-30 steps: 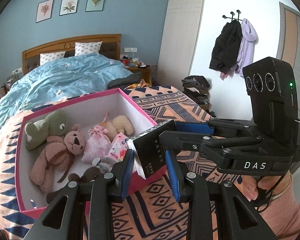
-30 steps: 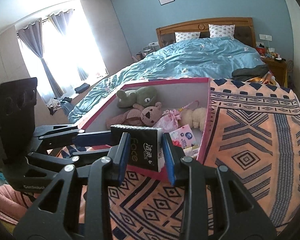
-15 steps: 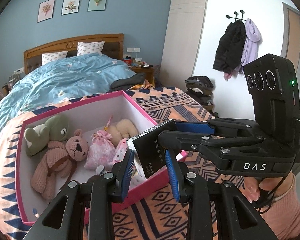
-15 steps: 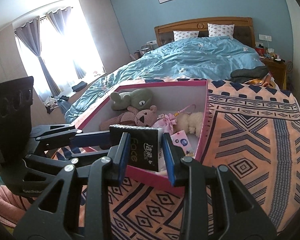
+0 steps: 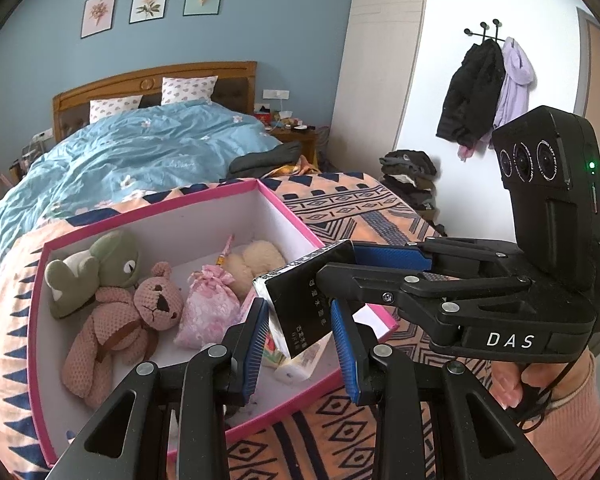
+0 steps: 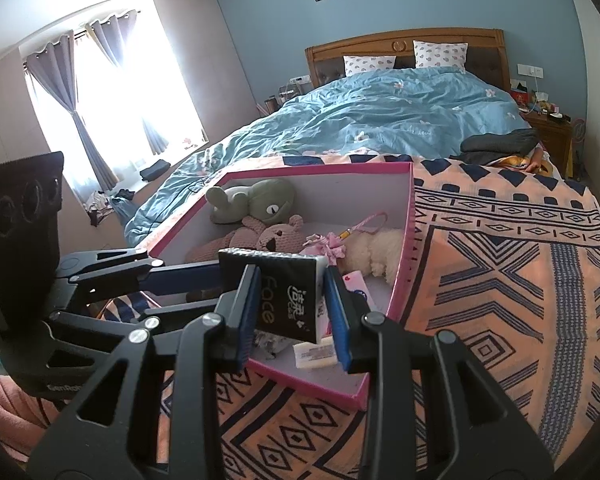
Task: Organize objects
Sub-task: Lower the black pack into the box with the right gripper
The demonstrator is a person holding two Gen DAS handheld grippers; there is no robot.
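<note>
Both grippers hold one black tissue pack (image 5: 300, 304) (image 6: 290, 294) above the near corner of a pink-rimmed white box (image 5: 288, 208) (image 6: 320, 169). My left gripper (image 5: 302, 346) is shut on one end of the pack. My right gripper (image 6: 290, 308) is shut on it from the other side, and its fingers (image 5: 388, 258) cross the left wrist view. In the box lie a green frog plush (image 5: 100, 264), a pink knitted bear (image 5: 116, 328), a pink sachet (image 5: 208, 312), a cream plush (image 5: 256, 260) and small packets (image 6: 314, 354).
The box sits on a patterned orange and navy blanket (image 6: 500, 280) at the foot of a bed with a blue duvet (image 6: 380, 120). Dark folded clothes (image 6: 496, 144) lie at the blanket's far edge. A clothes pile (image 5: 408, 176) stands by the right wall.
Both grippers with the tissue pack have moved forward over the box's near corner, and the box now sits lower and closer in both views.
</note>
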